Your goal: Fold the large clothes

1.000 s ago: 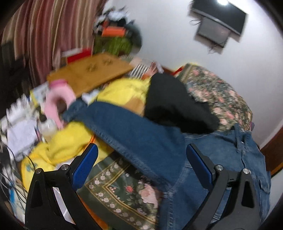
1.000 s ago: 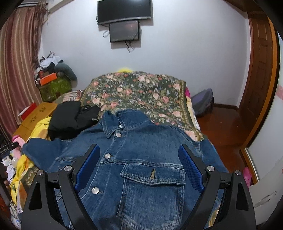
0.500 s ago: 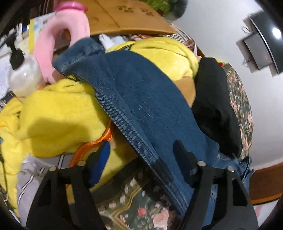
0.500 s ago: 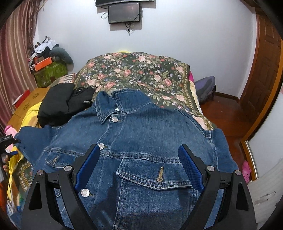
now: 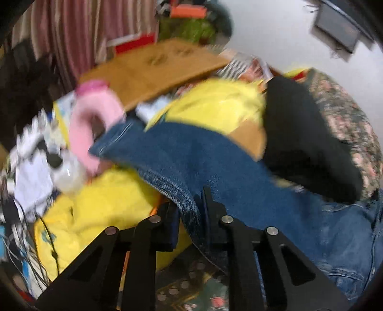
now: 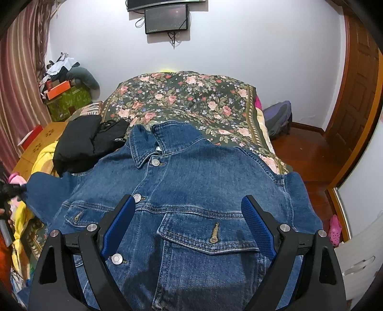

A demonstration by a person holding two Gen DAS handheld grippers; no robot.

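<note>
Left gripper [image 5: 191, 203]: fingers pressed together on the lower hem of the denim jacket's sleeve [image 5: 182, 167], the cloth pinched between them; this view is blurred.
Right gripper [image 6: 189, 224]: blue-padded fingers spread wide, hovering over the jacket's chest; whether they touch the cloth I cannot tell.
Denim jacket [image 6: 191, 191]: lies front-up and buttoned on the near end of the bed, collar toward the far wall, one sleeve stretched out to the left, over a yellow garment [image 5: 103, 210].
Flowered bedspread [image 6: 186, 98]: covers the bed beyond the collar.
Black garment [image 6: 83, 141]: bunched at the left, just beside the jacket's shoulder.
Green box [image 6: 69, 100]: far left corner, an orange box [image 6: 58, 89] on top and a heap of clothes above it.
Pink ring-shaped thing [image 5: 93, 124]: left of the sleeve cuff, among papers and cables.
Wall screen [image 6: 166, 21]: on the far wall.
</note>
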